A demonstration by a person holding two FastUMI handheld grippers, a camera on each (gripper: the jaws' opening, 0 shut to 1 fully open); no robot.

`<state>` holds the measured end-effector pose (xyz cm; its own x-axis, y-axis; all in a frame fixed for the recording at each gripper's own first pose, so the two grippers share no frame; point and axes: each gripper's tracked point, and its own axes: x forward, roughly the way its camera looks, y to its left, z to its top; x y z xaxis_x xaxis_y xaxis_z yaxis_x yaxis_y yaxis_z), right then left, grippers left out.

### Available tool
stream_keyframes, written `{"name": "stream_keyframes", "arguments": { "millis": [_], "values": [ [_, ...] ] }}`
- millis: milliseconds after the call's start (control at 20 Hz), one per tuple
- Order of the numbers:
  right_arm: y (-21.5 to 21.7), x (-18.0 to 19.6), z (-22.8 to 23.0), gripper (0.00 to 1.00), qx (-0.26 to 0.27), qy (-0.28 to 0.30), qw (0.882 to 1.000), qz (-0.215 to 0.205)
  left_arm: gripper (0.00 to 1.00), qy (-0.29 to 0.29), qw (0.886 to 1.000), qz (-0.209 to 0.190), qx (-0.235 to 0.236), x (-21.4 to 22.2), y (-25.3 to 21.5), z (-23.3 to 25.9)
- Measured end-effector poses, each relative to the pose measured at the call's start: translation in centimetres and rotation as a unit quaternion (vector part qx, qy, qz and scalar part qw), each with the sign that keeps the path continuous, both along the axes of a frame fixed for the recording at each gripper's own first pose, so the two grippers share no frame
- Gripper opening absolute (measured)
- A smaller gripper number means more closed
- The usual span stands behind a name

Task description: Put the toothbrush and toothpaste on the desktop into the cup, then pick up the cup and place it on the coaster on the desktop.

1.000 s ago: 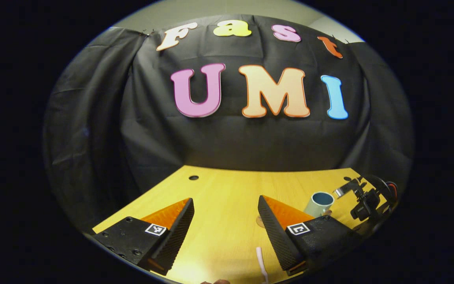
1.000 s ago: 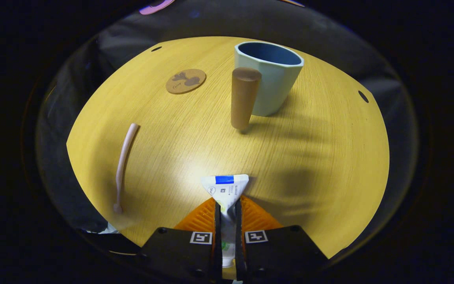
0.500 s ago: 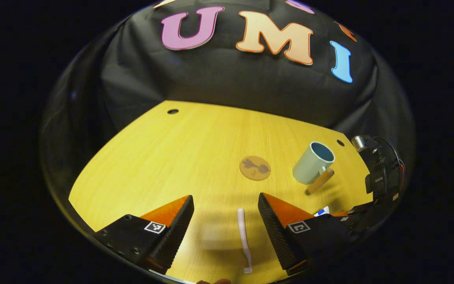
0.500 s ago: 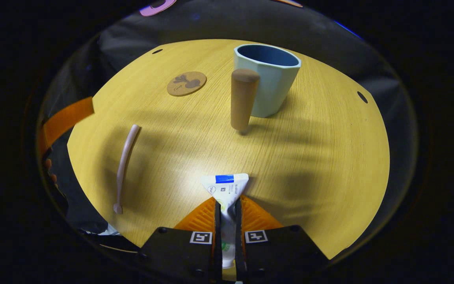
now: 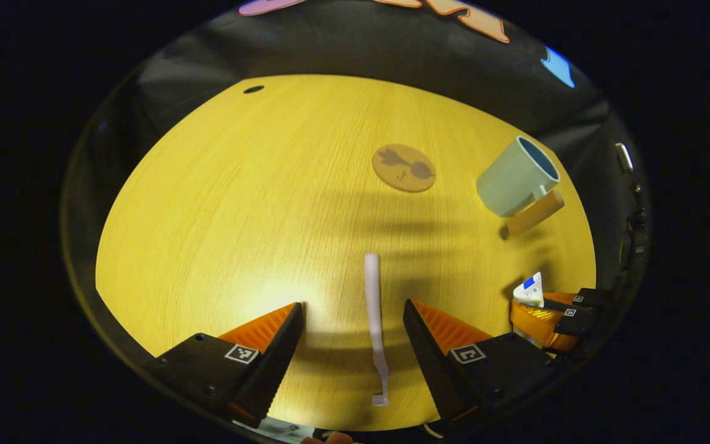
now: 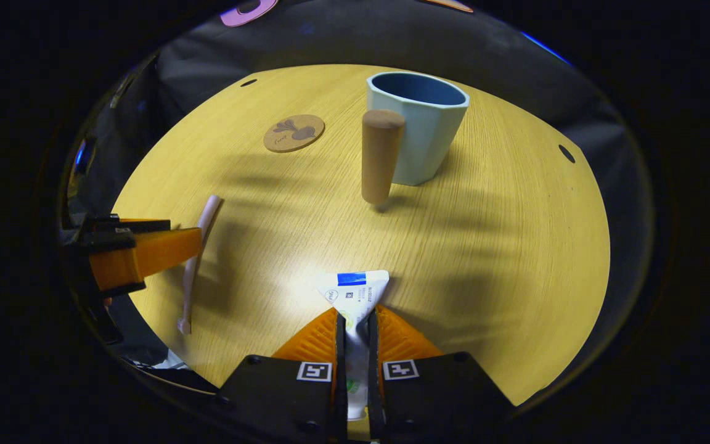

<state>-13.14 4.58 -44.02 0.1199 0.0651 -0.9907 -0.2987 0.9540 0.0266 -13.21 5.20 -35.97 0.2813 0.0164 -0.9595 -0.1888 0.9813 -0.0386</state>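
Note:
A pale pink toothbrush (image 5: 372, 296) lies flat on the wooden desktop (image 5: 219, 203), bristle end toward me. My left gripper (image 5: 352, 304) hangs open just above it, one finger on each side of the handle, not touching. My right gripper (image 6: 355, 317) is shut on a white toothpaste tube (image 6: 355, 293), whose crimped tail sticks out forward. The light blue cup (image 6: 420, 132) stands upright ahead of it, its wooden peg handle (image 6: 381, 157) toward me. The round cork coaster (image 6: 294, 132) lies left of the cup. The left gripper's finger (image 6: 151, 253) reaches the toothbrush (image 6: 206, 216).
The desktop has small cable holes near its far edge (image 5: 252, 89) and on its right side (image 6: 567, 153). Black cloth closes the back and sides. The right gripper holding the tube (image 5: 529, 291) sits low at the right of the left gripper view, near the cup (image 5: 515, 176).
My left gripper has tipped down and moved forward over the toothbrush, which now lies between its open fingers. The right gripper has kept still, holding the toothpaste.

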Motion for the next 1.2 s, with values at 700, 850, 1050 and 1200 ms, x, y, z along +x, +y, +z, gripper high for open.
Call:
{"name": "stream_keyframes", "arguments": {
  "millis": [700,850,1050,1200],
  "values": [
    [0.2,0.3,0.2,0.16,0.016,-0.003,1.000,0.013,0.92,0.077,0.996,-0.036,0.040,0.7,0.1,-1.0],
    [0.3,0.4,0.2,0.13,0.019,-0.005,1.000,0.017,0.75,0.074,0.995,-0.061,0.037,1.0,-0.8,-1.1],
    [0.4,0.5,0.3,0.16,0.020,-0.008,1.000,0.023,0.36,0.058,0.995,-0.078,0.029,1.4,-2.0,-1.2],
    [0.5,0.5,0.3,0.16,0.021,-0.008,1.000,0.022,0.05,0.039,0.996,-0.079,0.025,1.4,-2.2,-1.1]
  ]
}}
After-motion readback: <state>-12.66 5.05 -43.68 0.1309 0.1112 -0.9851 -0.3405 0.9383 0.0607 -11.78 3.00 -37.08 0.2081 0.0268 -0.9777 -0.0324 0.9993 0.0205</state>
